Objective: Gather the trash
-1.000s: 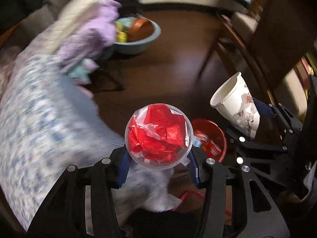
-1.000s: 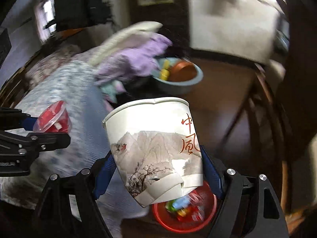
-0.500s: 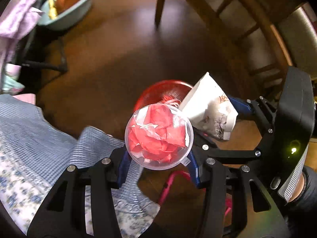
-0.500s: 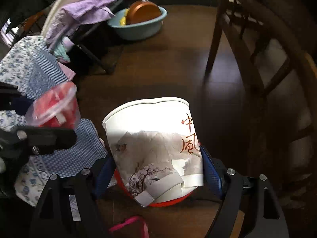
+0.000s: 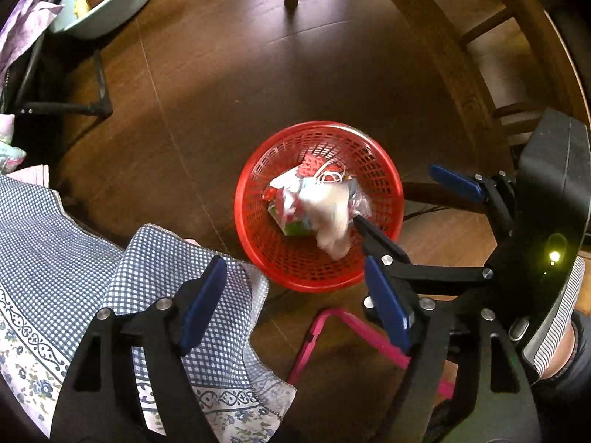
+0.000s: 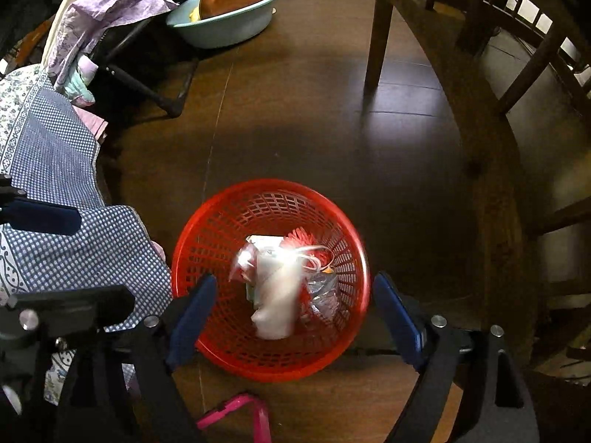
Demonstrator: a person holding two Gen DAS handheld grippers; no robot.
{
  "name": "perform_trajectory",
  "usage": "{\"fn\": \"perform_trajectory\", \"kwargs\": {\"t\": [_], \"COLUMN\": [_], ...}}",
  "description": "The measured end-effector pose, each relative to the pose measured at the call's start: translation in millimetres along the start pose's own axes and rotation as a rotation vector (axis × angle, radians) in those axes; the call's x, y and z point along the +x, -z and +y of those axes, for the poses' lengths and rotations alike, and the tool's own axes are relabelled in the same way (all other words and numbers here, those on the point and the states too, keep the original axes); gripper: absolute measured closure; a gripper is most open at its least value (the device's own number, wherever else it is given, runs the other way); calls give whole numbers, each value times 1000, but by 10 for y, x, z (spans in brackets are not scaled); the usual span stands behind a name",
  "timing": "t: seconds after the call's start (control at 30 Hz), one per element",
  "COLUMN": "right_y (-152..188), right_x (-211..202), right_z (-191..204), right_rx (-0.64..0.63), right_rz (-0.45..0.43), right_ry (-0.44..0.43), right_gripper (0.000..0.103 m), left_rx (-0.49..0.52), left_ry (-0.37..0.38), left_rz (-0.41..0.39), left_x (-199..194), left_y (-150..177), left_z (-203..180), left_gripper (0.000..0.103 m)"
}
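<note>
- Both cups gone from the jaws since the frames half a sec earlier: clear cup w/ red paper was pinched in left gripper (image 5: pixel 291 310), printed paper cup in right gripper (image 6: pixel 293 313); neither is gripped now.
- Left jaws have just been opening; seen spread wide now, nothing between the blue pads.
- Right jaws also just opened further; spread, nothing pinched, basket seen between them from above.
- Red basket (image 5: pixel 384 181) is seen on the dark wood floor (image 5: pixel 229 85), directly below both grippers.
- White paper cup (image 6: pixel 277 295) is caught blurred inside the basket, on top of other trash; clear crumpled plastic (image 6: pixel 321 293) is seen just beside it.
- Blue checked cloth (image 5: pixel 55 254) hangs at left, near the basket rim.
- Pink frame (image 5: pixel 354 326) is seen on the floor by the basket.
- Teal basin (image 6: pixel 236 22) is seen well apart, far side.
- Chair leg (image 6: pixel 376 33) stands beyond the basket.
</note>
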State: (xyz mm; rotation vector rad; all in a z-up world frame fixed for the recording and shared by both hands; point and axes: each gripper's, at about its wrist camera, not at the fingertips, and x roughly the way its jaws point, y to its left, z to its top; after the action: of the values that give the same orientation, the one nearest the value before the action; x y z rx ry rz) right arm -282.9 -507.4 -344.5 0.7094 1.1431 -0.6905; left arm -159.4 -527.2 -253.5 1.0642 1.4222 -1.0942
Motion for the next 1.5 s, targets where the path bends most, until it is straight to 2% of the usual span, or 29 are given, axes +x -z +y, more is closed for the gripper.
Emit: {"fn": "perform_trajectory", "kwargs": {"t": [0.23,0.73,1.3,1.5], "right_y": [78,179,290,335], "right_x": [-126,-803,-1097,-1155], "right_z": [-19,26,71,41], "right_rx": [-16,-39,-38,-15], "right_rz": [7,-59,-93,-90], "right_ry": [29,73,99,103], "right_gripper": [18,17,16,16], "left_rx": [-7,-59,-175,-221], "left_ry": [-10,-64,-87,-73], "left_rz": [-46,-206,-242,-253], "left_x": [-138,-741,-937,-966], "left_y": [46,324,648,714], "left_z": [-61,-262,-307,-290], "left_gripper": [28,22,21,21]}}
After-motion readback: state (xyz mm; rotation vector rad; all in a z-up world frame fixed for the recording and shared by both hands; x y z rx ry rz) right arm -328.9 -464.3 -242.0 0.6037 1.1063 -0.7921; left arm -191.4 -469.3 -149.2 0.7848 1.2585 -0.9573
